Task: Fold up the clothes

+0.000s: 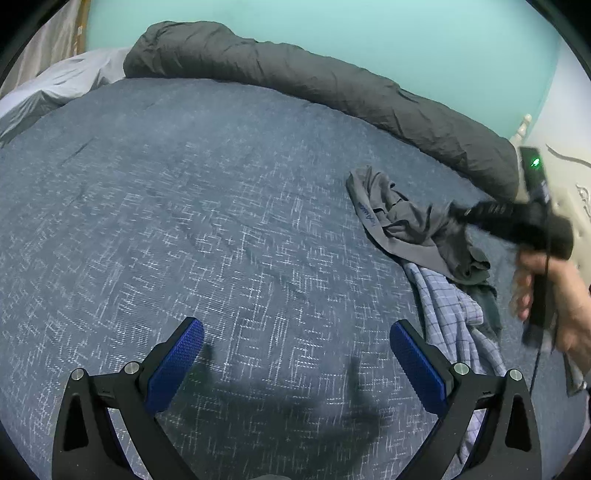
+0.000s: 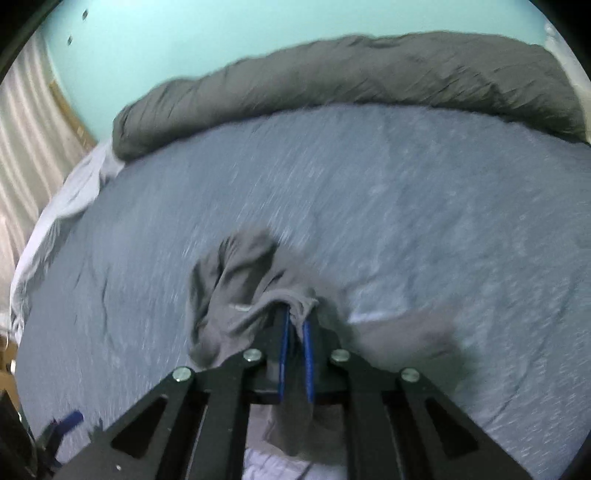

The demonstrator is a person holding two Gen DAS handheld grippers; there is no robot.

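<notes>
Grey garment point(image 2: 236, 291) is pinched by the right gripper point(image 2: 295, 325) at six o'clock; spreading flat is judged next, left gripper point(image 1: 295, 369) agape, empty.

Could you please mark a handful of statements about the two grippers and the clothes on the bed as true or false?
1. The right gripper is closed on the grey garment. True.
2. The left gripper is clamped on the checked garment. False: its jaws stand wide apart over the bare blue bedspread, holding nothing; the checked garment lies beside its right-hand finger.
3. A rolled dark grey duvet lies along the far edge of the bed. True.
4. The clothes lie in a neatly folded stack. False: they lie crumpled and unfolded.
5. The wall behind the bed is red. False: it is pale turquoise.
</notes>
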